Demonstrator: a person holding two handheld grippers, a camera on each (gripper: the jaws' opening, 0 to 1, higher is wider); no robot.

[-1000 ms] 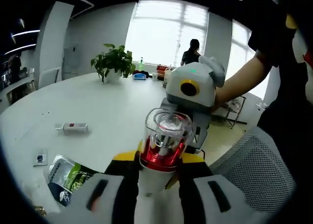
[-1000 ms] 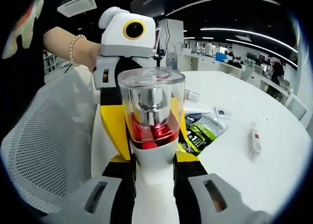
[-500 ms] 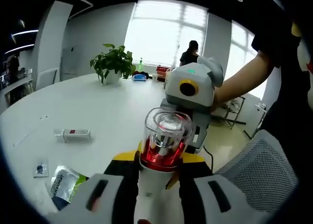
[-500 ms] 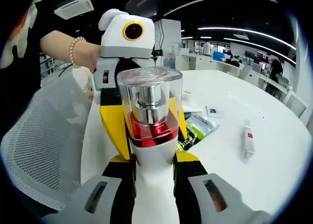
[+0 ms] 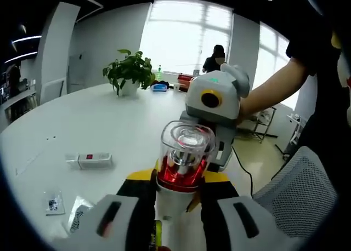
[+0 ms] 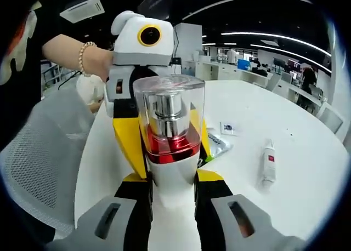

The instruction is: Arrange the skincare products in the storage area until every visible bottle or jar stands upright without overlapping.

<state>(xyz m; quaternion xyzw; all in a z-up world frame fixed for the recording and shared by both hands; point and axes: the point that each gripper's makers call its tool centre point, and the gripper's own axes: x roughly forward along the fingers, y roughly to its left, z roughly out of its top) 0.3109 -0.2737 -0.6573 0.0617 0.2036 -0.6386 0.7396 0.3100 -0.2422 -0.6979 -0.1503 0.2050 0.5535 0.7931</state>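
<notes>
Here, both grippers hold the same white bottle (image 5: 174, 207) from two sides, up above the white table (image 5: 104, 125). In the left gripper view, the left gripper (image 5: 174, 199) has its jaws pressed tight on the bottle's white body, and the clear cap (image 5: 186, 147) with the red ring sticks up just past the jaw tips. The right gripper (image 5: 216, 111) faces it from behind the bottle, held by a person's hand (image 5: 249, 106). To the left of the jaws, a small white tube (image 5: 90, 160) lies flat on the table, and closer in there is a small packet (image 5: 53, 203). A potted plant (image 5: 129, 71) stands far off, beyond the jaws. In the right gripper view, the right gripper (image 6: 173, 193) also squeezes the bottle (image 6: 173, 180) between its jaws, with the clear cap (image 6: 169, 119) rising right above them. The left gripper (image 6: 140, 48) is just behind the bottle. To the right of the jaws, the tube (image 6: 267, 163) lies on the table (image 6: 307, 174), and a green packet (image 6: 215, 144) peeks out beside the bottle.
</notes>
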